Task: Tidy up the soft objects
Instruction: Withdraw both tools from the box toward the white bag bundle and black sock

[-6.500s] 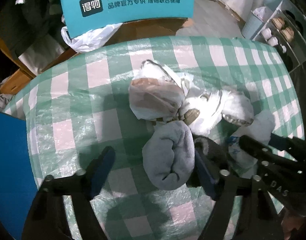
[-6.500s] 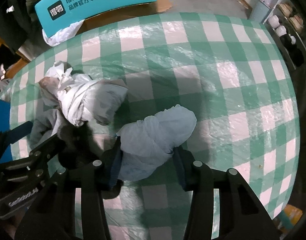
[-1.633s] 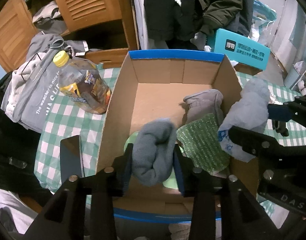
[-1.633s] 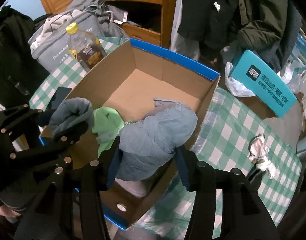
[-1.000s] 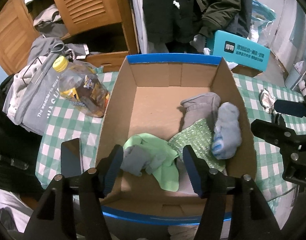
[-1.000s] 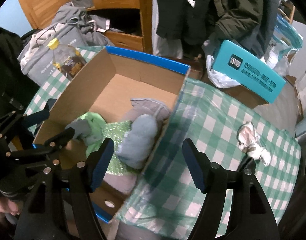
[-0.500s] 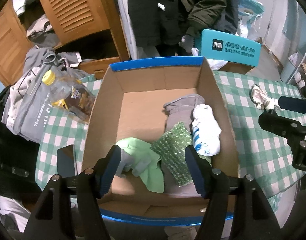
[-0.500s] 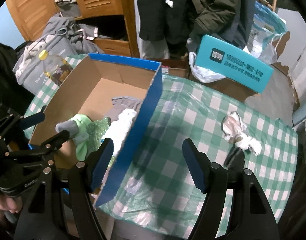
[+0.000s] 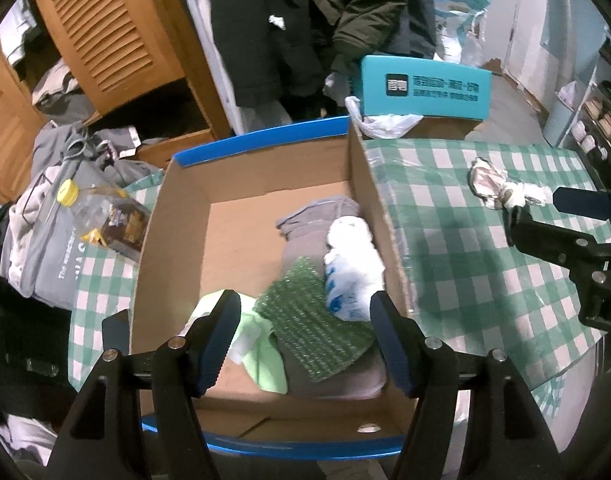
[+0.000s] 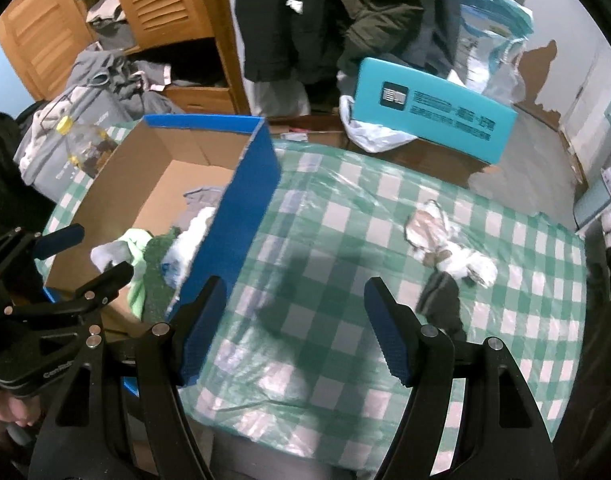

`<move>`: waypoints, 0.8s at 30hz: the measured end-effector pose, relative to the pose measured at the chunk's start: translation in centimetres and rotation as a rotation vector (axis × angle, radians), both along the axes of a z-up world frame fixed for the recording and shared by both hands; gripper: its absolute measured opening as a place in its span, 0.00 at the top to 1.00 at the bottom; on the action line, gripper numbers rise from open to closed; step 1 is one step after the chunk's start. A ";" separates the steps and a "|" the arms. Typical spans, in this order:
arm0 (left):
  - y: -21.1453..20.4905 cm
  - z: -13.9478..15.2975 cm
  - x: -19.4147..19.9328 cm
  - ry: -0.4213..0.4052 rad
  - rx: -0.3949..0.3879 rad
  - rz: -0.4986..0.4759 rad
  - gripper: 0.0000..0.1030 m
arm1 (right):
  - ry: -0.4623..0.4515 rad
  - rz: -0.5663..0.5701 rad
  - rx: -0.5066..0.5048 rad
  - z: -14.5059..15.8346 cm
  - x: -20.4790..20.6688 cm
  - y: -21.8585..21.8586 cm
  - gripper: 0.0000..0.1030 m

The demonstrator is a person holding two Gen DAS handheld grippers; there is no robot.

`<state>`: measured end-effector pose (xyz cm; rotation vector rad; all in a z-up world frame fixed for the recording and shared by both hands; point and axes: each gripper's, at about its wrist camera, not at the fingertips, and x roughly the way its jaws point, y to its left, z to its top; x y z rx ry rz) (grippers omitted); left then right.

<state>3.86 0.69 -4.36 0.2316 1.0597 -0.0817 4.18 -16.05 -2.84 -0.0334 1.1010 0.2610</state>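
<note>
An open cardboard box (image 9: 177, 224) with blue edges stands on the green checked table (image 10: 345, 240). Inside lie a white rolled sock (image 9: 351, 264), a grey cloth (image 9: 313, 216), a green sponge cloth (image 9: 309, 324) and a light green cloth (image 9: 261, 360). My left gripper (image 9: 305, 340) is open and empty above the box's near end. My right gripper (image 10: 293, 332) is open and empty over the table, right of the box (image 10: 245, 216). A crumpled white and brown bundle (image 10: 445, 240) and a dark sock (image 10: 441, 300) lie on the table to the right.
A bottle with a yellow cap (image 9: 101, 208) lies left of the box on grey clothes. A teal carton (image 10: 429, 108) stands behind the table. A wooden cabinet (image 9: 105, 40) and hanging dark coats (image 9: 305, 20) are at the back.
Both grippers have let their socks go into the box and opened. They have since pulled back and shifted right, the right one out over the table.
</note>
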 end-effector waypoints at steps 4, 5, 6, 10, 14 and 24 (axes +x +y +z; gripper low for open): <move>-1.5 0.0 -0.1 0.001 0.009 -0.024 0.32 | -0.001 -0.023 0.001 0.0 -0.3 -1.5 0.30; -1.8 0.0 -0.1 0.000 0.010 -0.029 0.32 | 0.000 -0.028 0.001 -0.1 -0.4 -1.9 0.30; -2.3 0.0 -0.1 -0.001 0.013 -0.038 0.32 | 0.000 -0.035 0.001 -0.1 -0.5 -2.3 0.30; -3.6 0.0 -0.2 -0.001 0.016 -0.059 0.30 | 0.002 -0.062 -0.003 -0.3 -0.7 -4.1 0.30; -5.1 -0.2 -0.1 0.004 0.022 -0.083 0.30 | 0.002 -0.086 -0.005 -0.5 -1.0 -5.7 0.30; -8.6 -0.8 -0.3 0.021 0.041 -0.134 0.30 | 0.004 -0.135 -0.020 -1.1 -1.8 -9.5 0.30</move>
